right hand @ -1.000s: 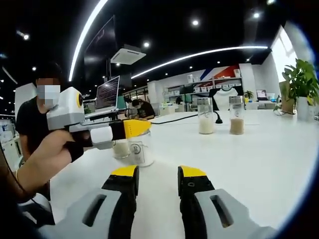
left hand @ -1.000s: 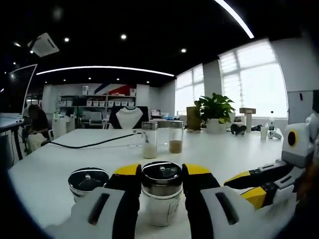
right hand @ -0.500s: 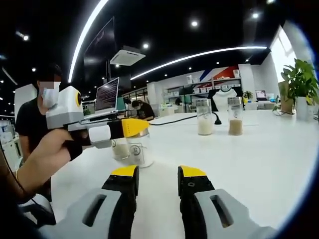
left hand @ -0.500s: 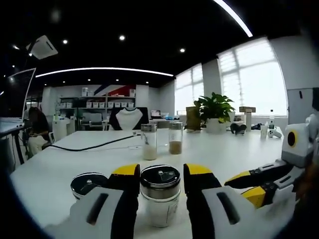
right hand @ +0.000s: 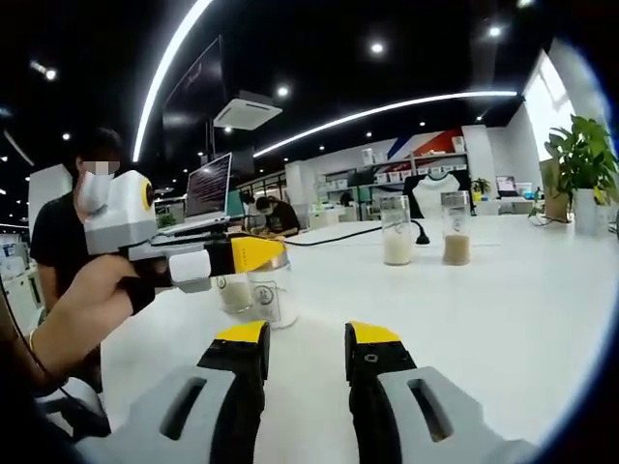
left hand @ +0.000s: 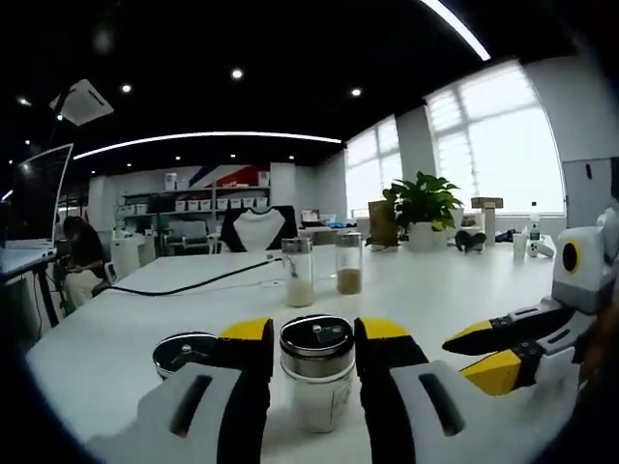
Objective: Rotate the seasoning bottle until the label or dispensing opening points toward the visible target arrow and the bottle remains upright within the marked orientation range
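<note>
We have the seasoning bottle (left hand: 316, 372) standing upright on the white desk (left hand: 116, 319), between the yellow-tipped fingers of our left claw (left hand: 309, 340). A second ago the fingers sat close against the bottle's steel lid; now a thin gap shows on each side, so the left claw appears opened off the bottle rather than gripping it. The bottle also looks a little farther from the camera than it did, which we read as our hand easing back. In the right gripper view the same bottle (right hand: 270, 290) stands just under the left claw's yellow tip (right hand: 253, 253), with a paper label on the side facing that camera.

Our right claw (right hand: 303, 340) is open and holds nothing, with only bare desk between its fingers. In the left gripper view it (left hand: 488, 353) hangs to the right of the bottle, well apart from it.

A second lidded jar (left hand: 186, 350) sits just left of the bottle, partly hidden by the left finger. Two tall glass shakers (left hand: 298, 274), one pale and one brown, stand well beyond the bottle, near a black cable (left hand: 193, 280).

We see no target arrow or orientation marks, so we cannot judge the heading. The loosened grip suggests either a finished turn or a regrasp for more rotation
</note>
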Demonstrator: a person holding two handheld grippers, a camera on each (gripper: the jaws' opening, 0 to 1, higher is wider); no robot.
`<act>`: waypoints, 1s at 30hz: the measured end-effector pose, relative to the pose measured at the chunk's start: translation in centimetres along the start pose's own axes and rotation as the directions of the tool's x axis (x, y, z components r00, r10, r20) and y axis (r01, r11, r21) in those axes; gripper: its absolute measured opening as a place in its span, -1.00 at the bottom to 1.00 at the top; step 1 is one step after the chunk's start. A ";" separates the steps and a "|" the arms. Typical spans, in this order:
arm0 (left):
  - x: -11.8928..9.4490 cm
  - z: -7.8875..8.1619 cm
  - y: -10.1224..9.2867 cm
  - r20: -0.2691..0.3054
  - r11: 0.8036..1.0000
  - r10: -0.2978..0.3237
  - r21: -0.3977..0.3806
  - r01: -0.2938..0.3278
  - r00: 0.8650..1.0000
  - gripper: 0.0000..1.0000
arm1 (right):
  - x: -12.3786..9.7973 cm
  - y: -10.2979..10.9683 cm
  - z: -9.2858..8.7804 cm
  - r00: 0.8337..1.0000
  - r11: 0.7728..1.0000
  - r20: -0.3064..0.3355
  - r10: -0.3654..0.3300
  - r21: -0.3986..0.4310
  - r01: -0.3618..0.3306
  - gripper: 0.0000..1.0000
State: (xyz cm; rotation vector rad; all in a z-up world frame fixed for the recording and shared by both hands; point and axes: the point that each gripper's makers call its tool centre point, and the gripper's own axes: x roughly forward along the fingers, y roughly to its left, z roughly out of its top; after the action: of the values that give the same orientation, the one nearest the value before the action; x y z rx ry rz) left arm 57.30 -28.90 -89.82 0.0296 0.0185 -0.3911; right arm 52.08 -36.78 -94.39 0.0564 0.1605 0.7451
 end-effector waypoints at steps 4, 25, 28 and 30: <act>0.1 -0.1 -0.1 -0.007 1.000 -0.013 0.015 0.014 1.000 -0.35 | -0.1 0.0 0.1 1.000 1.000 0.004 -0.001 0.000 0.001 -0.42; -0.2 0.0 -1.0 -0.068 0.976 -0.173 0.119 0.180 0.983 -0.31 | -0.6 -0.3 0.7 1.000 1.000 0.015 -0.013 0.004 0.013 -0.42; -0.4 0.5 -1.1 -0.061 0.976 -0.175 0.124 0.182 0.983 -0.28 | -0.9 -0.4 0.9 1.000 1.000 0.012 -0.014 0.007 0.014 -0.40; -0.7 1.0 -1.1 -0.051 0.975 -0.175 0.132 0.180 0.983 -0.26 | -1.3 -0.3 1.5 1.000 1.000 0.026 -0.013 -0.002 0.013 -0.40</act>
State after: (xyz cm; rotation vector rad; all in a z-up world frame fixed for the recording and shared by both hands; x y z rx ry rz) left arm 56.25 -29.71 -88.84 0.1712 0.0329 -0.5702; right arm 51.60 -37.86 -92.73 0.0634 0.1349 0.7316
